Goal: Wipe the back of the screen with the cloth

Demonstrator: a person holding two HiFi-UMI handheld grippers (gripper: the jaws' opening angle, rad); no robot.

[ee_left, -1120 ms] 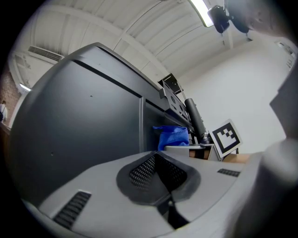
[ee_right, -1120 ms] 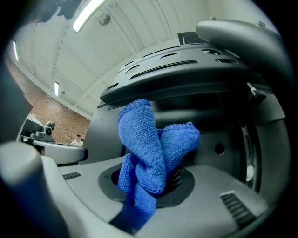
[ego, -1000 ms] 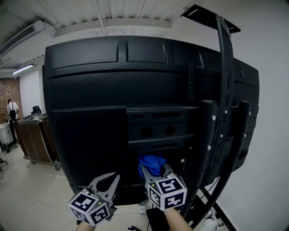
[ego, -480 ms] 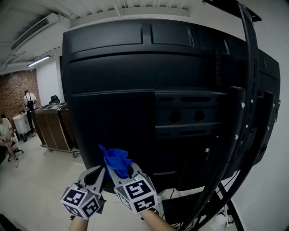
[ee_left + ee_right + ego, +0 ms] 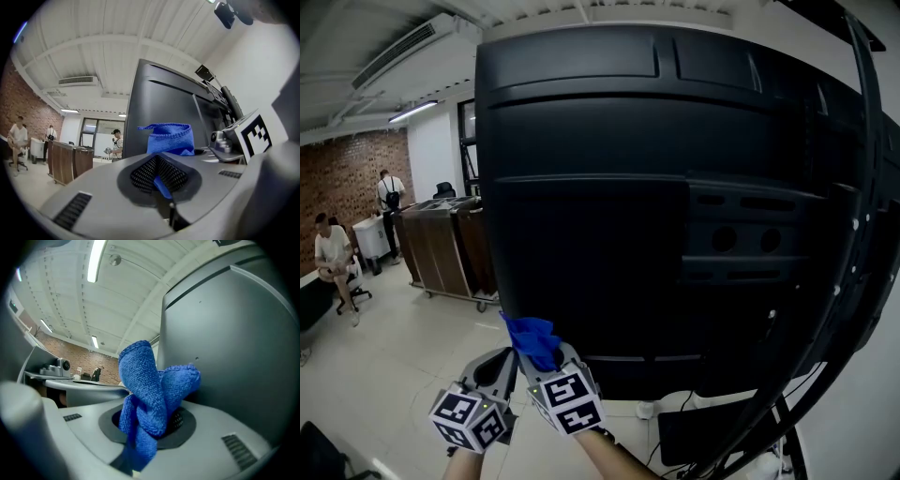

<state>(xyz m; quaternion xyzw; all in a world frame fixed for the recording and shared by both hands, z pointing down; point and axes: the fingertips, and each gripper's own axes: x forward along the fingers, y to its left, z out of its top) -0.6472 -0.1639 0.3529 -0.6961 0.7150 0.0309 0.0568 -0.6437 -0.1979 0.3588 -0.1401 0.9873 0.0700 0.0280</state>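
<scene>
The screen's black back (image 5: 675, 187) fills the head view, ribbed at the top, with a mount plate at the right. My right gripper (image 5: 540, 358) is at its lower left corner, shut on a bunched blue cloth (image 5: 532, 337) that sticks up out of the jaws. In the right gripper view the cloth (image 5: 152, 385) stands just in front of the dark panel (image 5: 234, 348). My left gripper (image 5: 498, 364) is close beside the right one, a little to its left, jaws together. From the left gripper view the cloth (image 5: 169, 138) shows ahead, beside the screen edge (image 5: 154, 108).
Black stand bars (image 5: 848, 244) run down the screen's right side. Cables and a dark box (image 5: 689, 436) lie on the floor under it. At the left stand a wheeled wooden cabinet (image 5: 441, 248), a seated person (image 5: 333, 258) and a standing person (image 5: 387, 192).
Both grippers and the cloth have moved left, from under the central mount to the screen's lower left corner. The head view has swung left too.
</scene>
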